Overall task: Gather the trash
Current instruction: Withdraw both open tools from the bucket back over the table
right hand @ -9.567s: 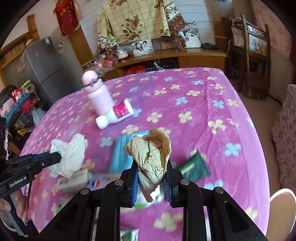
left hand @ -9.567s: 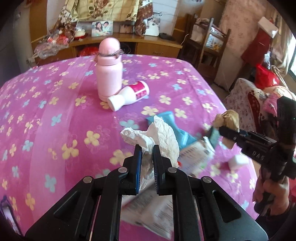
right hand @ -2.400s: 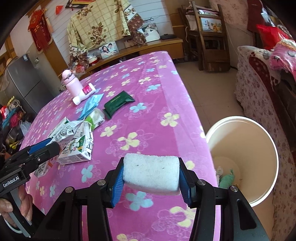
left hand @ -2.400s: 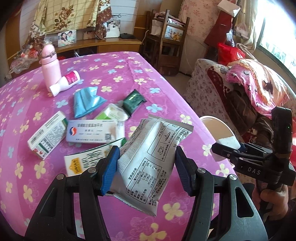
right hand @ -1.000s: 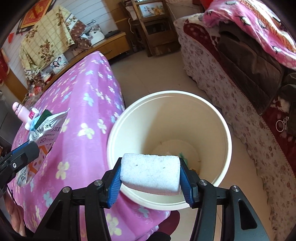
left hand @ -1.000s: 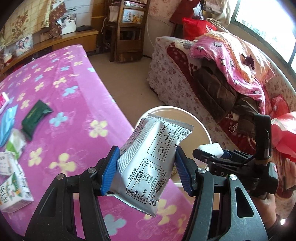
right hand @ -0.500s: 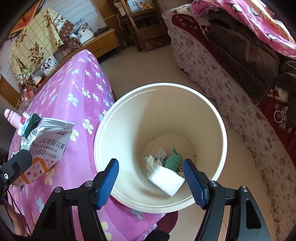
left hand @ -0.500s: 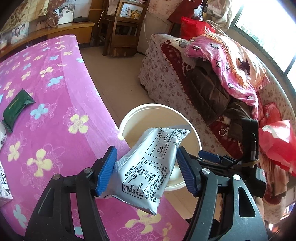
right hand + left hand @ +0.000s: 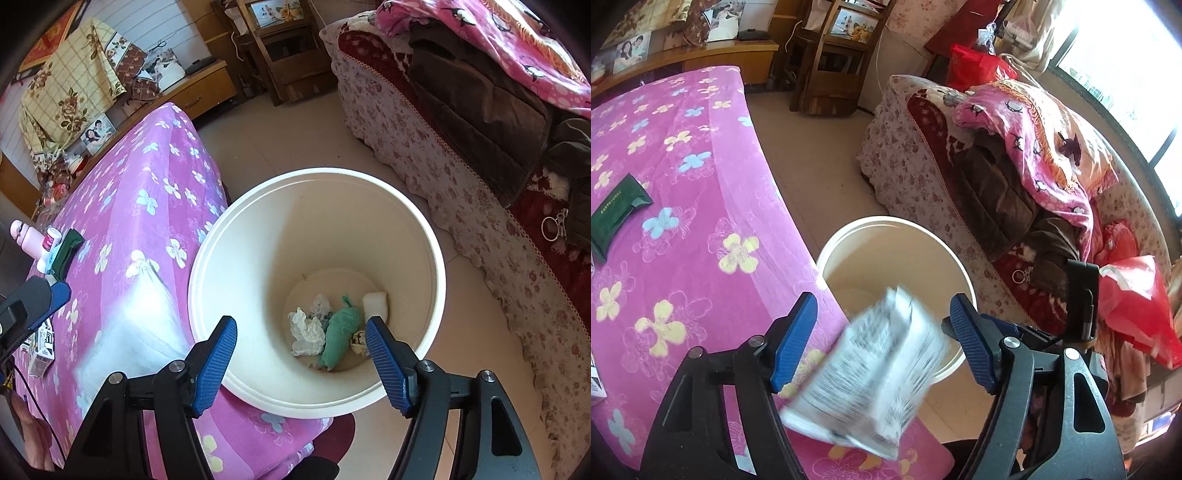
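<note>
Over the cream bin (image 9: 432, 258), left gripper (image 9: 882, 336) jaws spread, blurred snack packet (image 9: 871, 384) dropping; right gripper (image 9: 301, 354) jaws spread, empty. Best release well inside the rim.

The left gripper (image 9: 882, 343), which clamped the silver printed snack packet (image 9: 871, 380) half a second ago, now has its blue pads spread wide, and the packet is a blurred shape loose between them above the round cream plastic bin (image 9: 923, 236). The white foam block (image 9: 376, 305) dropped by the right gripper (image 9: 301, 360) now lies at the bin's bottom beside the green rag (image 9: 340, 341).
</note>
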